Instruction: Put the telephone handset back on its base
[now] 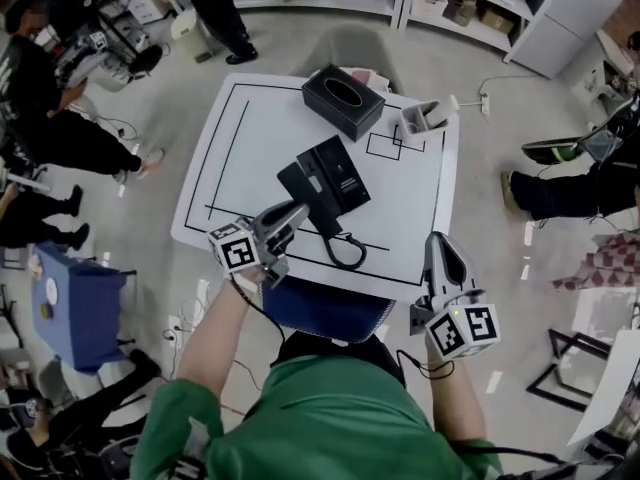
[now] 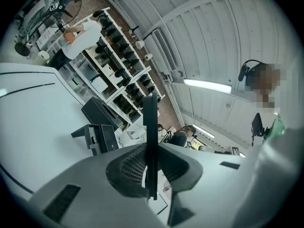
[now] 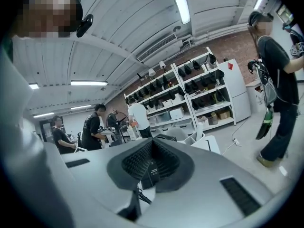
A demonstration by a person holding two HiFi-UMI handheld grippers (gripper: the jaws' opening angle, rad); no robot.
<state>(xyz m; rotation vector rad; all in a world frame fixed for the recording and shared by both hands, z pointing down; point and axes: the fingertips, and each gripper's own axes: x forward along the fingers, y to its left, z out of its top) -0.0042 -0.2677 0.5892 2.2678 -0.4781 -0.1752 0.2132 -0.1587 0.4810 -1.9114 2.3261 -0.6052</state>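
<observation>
Black tissue box (image 1: pixel 343 101) and grey holder (image 1: pixel 424 118) sit beyond the telephone (image 1: pixel 338 176).

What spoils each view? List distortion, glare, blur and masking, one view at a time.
Head view: even overhead light, soft shadows, white table with black lines sharp, mild wide-angle stretch at the edges. Left gripper view: heavy fisheye, dark round border, ceiling strip light glaring, one mosaic patch at right. Right gripper view: same fisheye and border, blown-out ceiling tube, two mosaic patches up top.
</observation>
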